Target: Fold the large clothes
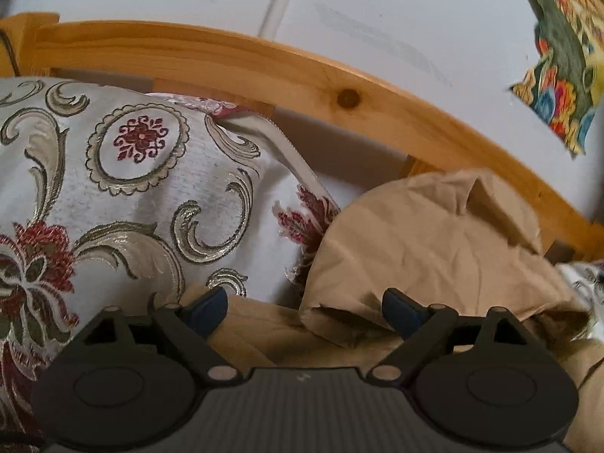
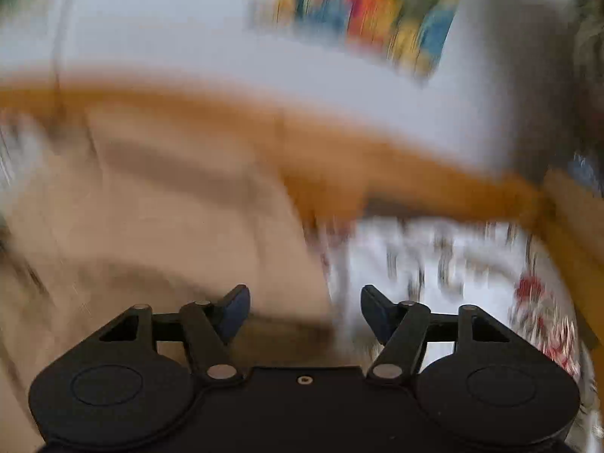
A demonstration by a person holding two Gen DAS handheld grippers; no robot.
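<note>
A large beige garment lies bunched on the bed, its upper part folded over in a rounded hump. My left gripper is open, its blue-padded fingers spread just above the garment's near fold, holding nothing. In the right wrist view everything is smeared by motion. The beige garment fills the left half there. My right gripper is open and empty, over the garment's right edge where it meets the bedspread.
A white bedspread with red and gold flower patterns covers the bed; it also shows in the right wrist view. A curved wooden bed rail runs behind, before a pale wall. A bright multicoloured cloth hangs at upper right.
</note>
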